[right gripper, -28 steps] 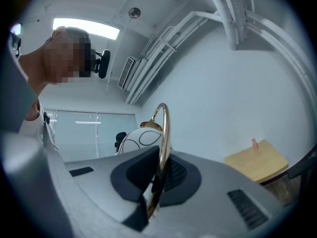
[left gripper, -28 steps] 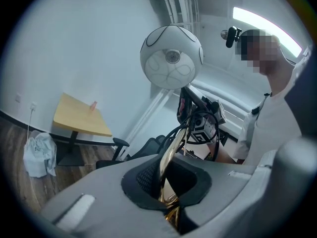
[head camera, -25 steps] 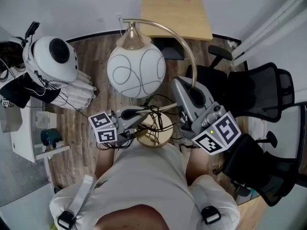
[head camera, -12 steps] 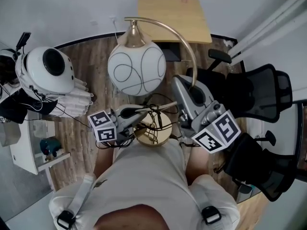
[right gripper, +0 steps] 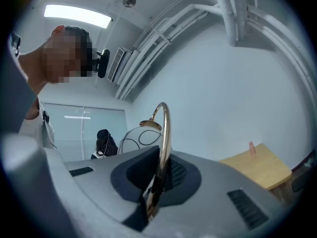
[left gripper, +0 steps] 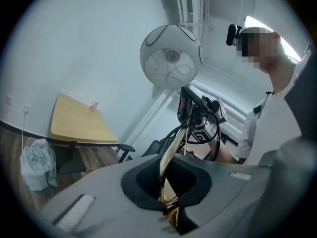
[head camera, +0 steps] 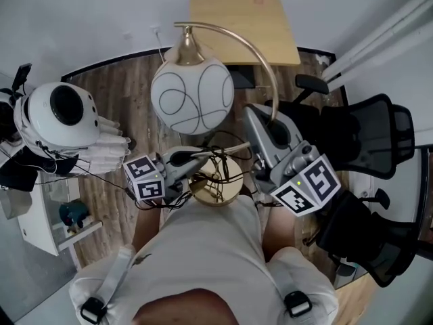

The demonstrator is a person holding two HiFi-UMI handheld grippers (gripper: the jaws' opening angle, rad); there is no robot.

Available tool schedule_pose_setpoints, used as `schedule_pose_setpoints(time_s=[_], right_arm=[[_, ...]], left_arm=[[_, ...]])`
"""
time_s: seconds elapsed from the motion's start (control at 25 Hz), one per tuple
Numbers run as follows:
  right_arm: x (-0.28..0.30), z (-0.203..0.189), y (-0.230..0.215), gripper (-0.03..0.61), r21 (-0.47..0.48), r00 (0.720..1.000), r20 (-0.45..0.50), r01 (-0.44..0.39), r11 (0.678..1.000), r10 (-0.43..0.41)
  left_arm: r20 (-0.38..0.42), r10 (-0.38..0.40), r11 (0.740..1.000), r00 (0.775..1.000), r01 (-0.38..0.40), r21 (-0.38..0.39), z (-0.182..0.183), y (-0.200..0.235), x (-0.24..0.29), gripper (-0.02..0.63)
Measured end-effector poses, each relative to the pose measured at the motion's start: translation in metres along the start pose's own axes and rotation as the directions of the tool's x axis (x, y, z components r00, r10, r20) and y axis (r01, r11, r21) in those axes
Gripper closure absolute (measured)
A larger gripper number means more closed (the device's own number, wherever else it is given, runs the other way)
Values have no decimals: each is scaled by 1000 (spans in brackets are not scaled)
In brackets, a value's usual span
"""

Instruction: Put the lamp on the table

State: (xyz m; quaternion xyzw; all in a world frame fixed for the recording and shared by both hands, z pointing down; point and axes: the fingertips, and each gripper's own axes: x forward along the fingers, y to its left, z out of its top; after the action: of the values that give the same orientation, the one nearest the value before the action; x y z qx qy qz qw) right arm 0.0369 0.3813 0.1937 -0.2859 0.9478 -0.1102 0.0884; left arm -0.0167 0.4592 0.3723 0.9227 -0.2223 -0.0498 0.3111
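Clamping the lamp (head camera: 192,100) by its gold stem, fingers shut tight on it, the left gripper (left gripper: 171,209) and right gripper (right gripper: 152,200) hold it above the wood floor (head camera: 135,87), well apart from the bench (head camera: 243,19).
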Motion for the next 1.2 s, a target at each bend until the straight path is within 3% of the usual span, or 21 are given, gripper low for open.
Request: schedule_pose_setpoints(time_s=[0.64,1.04,1.2], right_arm=[[77,16,-90,577,27,997,-12,-72,997,73],[76,36,-121,577,33,992,-3,-126,991,126],[92,32,-147,577,28,993,-4,-117,993,117]], left_arm=[[28,43,999,999,-43,-3,65,86,46,609],[48,80,997,996,-80,0,82,89,79,609],[42,75,997,996,-75,3,92,117,92,609]])
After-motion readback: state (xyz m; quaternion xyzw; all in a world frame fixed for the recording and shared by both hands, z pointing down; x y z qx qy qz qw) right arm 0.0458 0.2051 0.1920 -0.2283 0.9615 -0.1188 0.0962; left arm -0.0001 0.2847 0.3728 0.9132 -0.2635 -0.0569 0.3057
